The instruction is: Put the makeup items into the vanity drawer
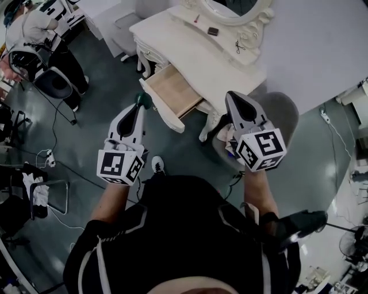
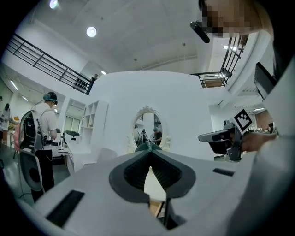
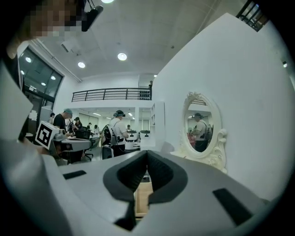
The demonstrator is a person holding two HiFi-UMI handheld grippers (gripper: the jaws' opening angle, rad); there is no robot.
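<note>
Holding a dark green item (image 2: pixel 147 147) pinched at the very tips of my left gripper (image 1: pixel 140 107). The pads are clamped on it and only its rounded top shows past the jaws, so I can't tell what sort of makeup piece it is. Tip grip is probably deliberate, since it leaves the piece free to drop clear once the jaws part. The open drawer (image 1: pixel 174 91) lies just ahead of that gripper and a little to its right, pulled well out, and what shows of its wooden bottom is bare. The item is not yet over it but hangs above the floor, short of the drawer's front edge. My guess at the step is carrying in for the drop, early in the task. My right gripper (image 1: pixel 231 96) is pressed shut with nothing between the jaws, held level beside the left and pointing the same way. I'm likely parking it out of the path until it's wanted. Beyond both grippers, on the vanity top (image 1: pixel 184 49), more remains: a small dark compact (image 1: pixel 213 31), a slim pinkish stick (image 1: pixel 196 18) near the mirror (image 1: pixel 227 8), and a black tangle (image 1: pixel 240 45) I can't identify. A grey stool (image 1: pixel 283 112) sits under and right of my right gripper, something to mind when stepping closer.
</note>
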